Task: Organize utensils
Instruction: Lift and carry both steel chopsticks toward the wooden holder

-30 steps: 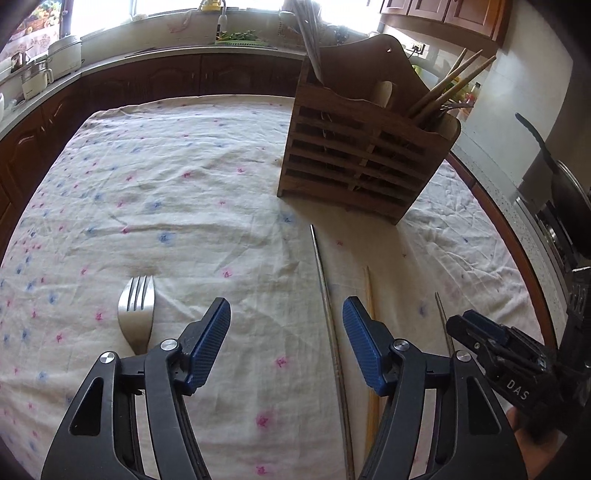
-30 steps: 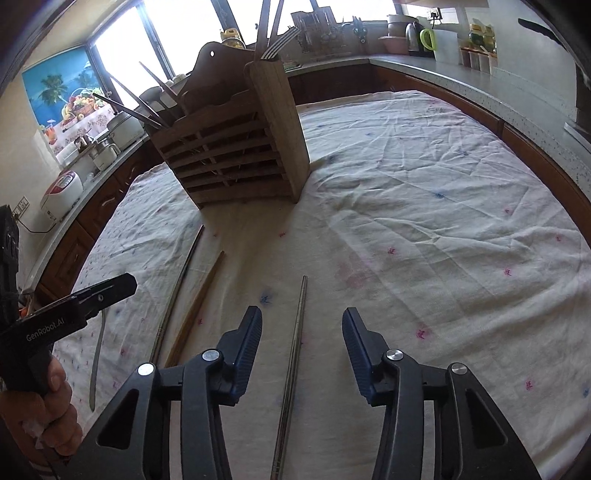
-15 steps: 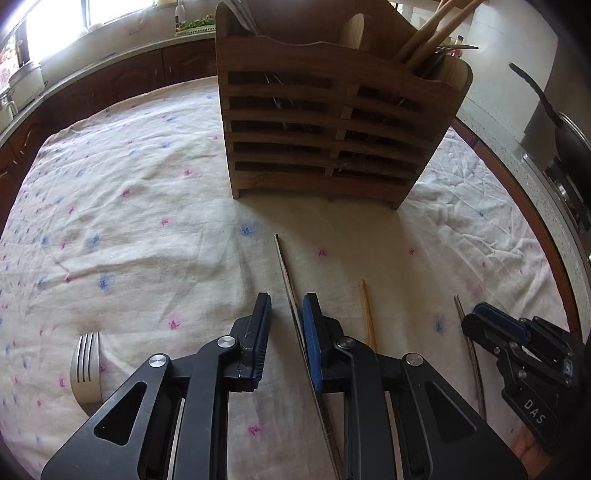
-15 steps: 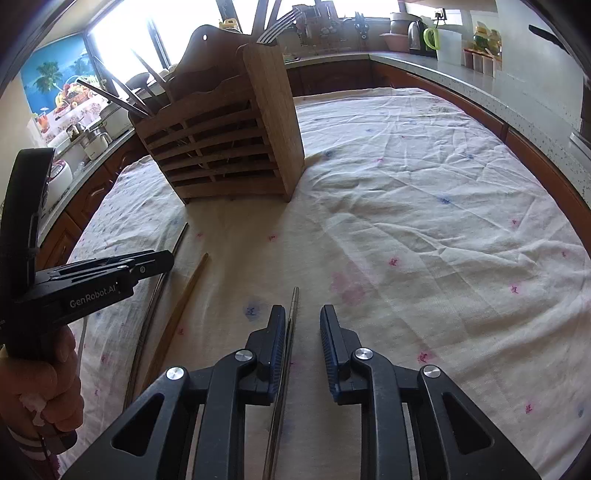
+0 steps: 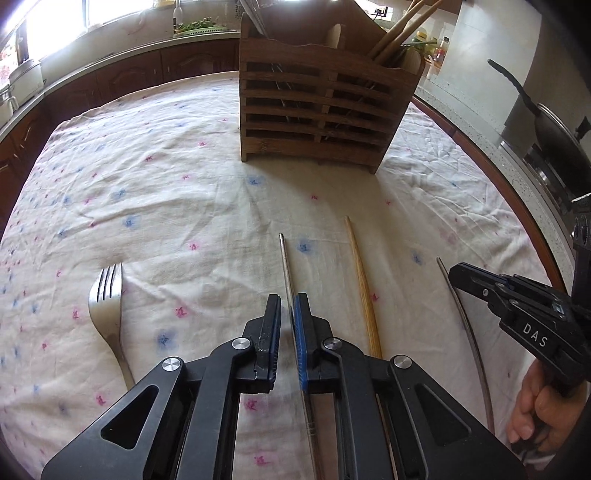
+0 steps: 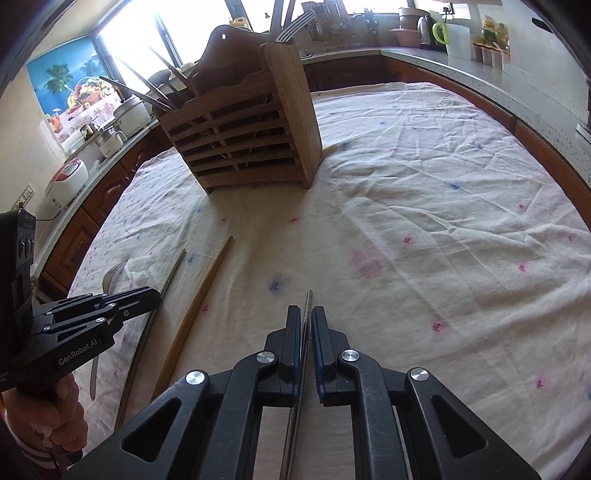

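Left tool (image 5: 287, 301): jaws have just been closing and now stand nearly together on a steel chopstick (image 5: 286, 264) that runs between the blue pads; it lies flat on the cloth, tip pointing far toward the rack.
Right tool (image 6: 305, 312): jaws have also just been closing and are pinched on a second steel chopstick (image 6: 307, 300); only a short tip shows beyond the fingers, the rest runs back under the tool.
Right tool, seen from the left: black body marked DAS at the right edge (image 5: 480, 280), a hand (image 5: 535, 410) around its grip.
Left tool, seen from the right: black body at the left edge (image 6: 147, 293), a hand (image 6: 55, 417) on its handle.
Wooden chopstick (image 5: 364, 288): lies on the cloth between the two steel ones, just right of the left tool, touching neither tool.
Fork (image 5: 107, 299): flat on the cloth, left of the left tool and apart from it, tines pointing far.
Rack (image 5: 317, 110): slatted wooden holder, upright at the far middle of the worktop, with wooden sticks in its right compartment and metal utensils in its left; well apart from both tools.
Cloth (image 5: 166, 184): pale, wrinkled, dotted with pink and blue flowers, covering the worktop.
Counter (image 6: 498, 74): runs round the far side, carrying a kettle (image 6: 428, 29) and jars.
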The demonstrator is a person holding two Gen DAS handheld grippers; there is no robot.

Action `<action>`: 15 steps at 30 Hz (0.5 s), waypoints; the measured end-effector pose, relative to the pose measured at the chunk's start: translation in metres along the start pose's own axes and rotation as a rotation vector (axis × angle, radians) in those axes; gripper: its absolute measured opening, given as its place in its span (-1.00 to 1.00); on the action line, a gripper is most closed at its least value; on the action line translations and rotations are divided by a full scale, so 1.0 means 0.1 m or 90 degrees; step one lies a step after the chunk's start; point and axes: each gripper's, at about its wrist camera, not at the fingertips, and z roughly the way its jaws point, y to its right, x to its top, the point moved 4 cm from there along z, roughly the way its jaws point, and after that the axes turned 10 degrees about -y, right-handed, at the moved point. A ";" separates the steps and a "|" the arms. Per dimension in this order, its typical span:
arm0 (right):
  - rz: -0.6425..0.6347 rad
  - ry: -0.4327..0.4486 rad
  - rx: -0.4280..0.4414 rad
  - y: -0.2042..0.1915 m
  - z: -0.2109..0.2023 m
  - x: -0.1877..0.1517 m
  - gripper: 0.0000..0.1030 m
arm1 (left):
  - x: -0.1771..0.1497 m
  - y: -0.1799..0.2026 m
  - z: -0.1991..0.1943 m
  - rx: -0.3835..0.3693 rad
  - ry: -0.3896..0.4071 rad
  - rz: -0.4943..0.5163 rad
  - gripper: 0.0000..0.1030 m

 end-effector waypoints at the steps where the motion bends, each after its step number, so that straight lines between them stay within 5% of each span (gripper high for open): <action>1: 0.000 0.000 0.002 -0.01 0.00 0.01 -0.83 | 0.03 -0.01 -0.01 0.000 0.001 -0.001 -0.85; 8: -0.021 -0.021 -0.025 -0.04 0.11 0.03 -0.83 | 0.19 0.13 0.18 0.019 -0.037 0.033 -0.80; 15: -0.044 -0.022 -0.048 -0.10 0.13 0.03 -0.82 | 0.19 0.21 0.21 0.037 -0.017 0.051 -0.85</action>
